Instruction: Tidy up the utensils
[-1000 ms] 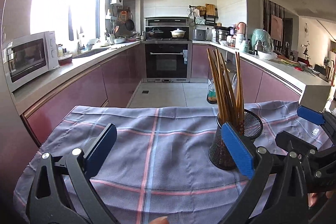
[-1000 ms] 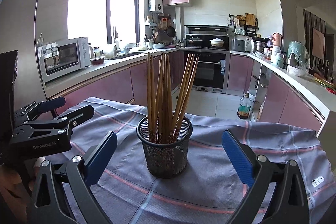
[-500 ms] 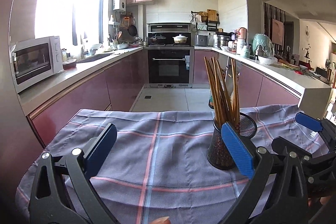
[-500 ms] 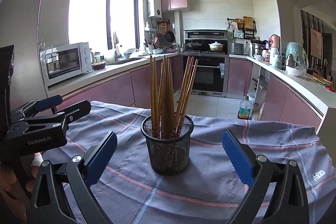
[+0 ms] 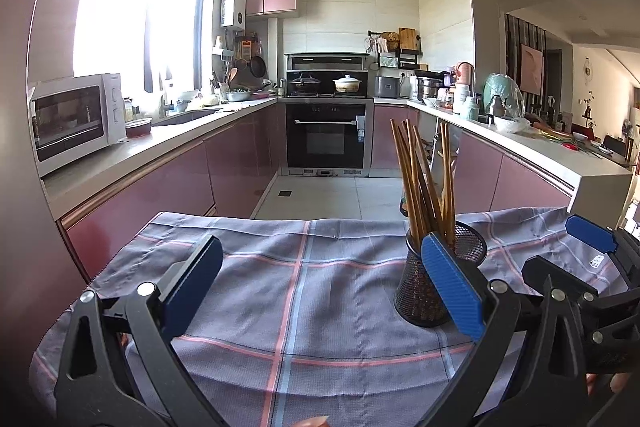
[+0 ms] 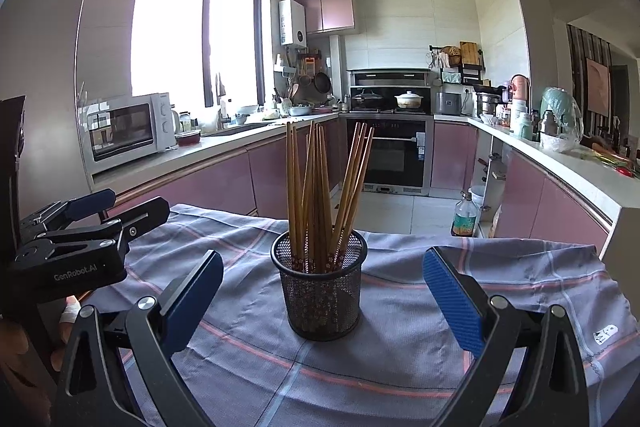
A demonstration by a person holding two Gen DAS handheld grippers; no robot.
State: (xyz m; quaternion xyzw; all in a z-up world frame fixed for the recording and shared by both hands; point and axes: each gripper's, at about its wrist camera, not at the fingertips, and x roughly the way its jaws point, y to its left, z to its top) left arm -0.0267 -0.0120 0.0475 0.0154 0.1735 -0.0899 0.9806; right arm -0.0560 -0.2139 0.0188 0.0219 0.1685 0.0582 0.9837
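A black mesh cup [image 6: 319, 289] stands upright on the checked cloth [image 6: 460, 279], holding several wooden chopsticks [image 6: 316, 187]. In the right wrist view it sits centred ahead of my open right gripper [image 6: 320, 301], whose blue pads are wide apart and hold nothing. In the left wrist view the mesh cup [image 5: 434, 283] is to the right, partly behind my right blue pad, with the chopsticks [image 5: 424, 183] sticking up. My left gripper [image 5: 320, 293] is open and empty over bare cloth [image 5: 304, 267]. The other gripper shows at each view's edge.
The table's far edge drops to a tiled floor [image 5: 320, 195]. Pink cabinets and counters run along both sides, with a microwave [image 6: 124, 131] on the left, an oven [image 6: 390, 155] at the back and a bottle [image 6: 464, 221] on the floor.
Both grippers have drawn back and up a little from the cup, so it looks smaller and farther. Both stay open. The cup and chopsticks have not moved.
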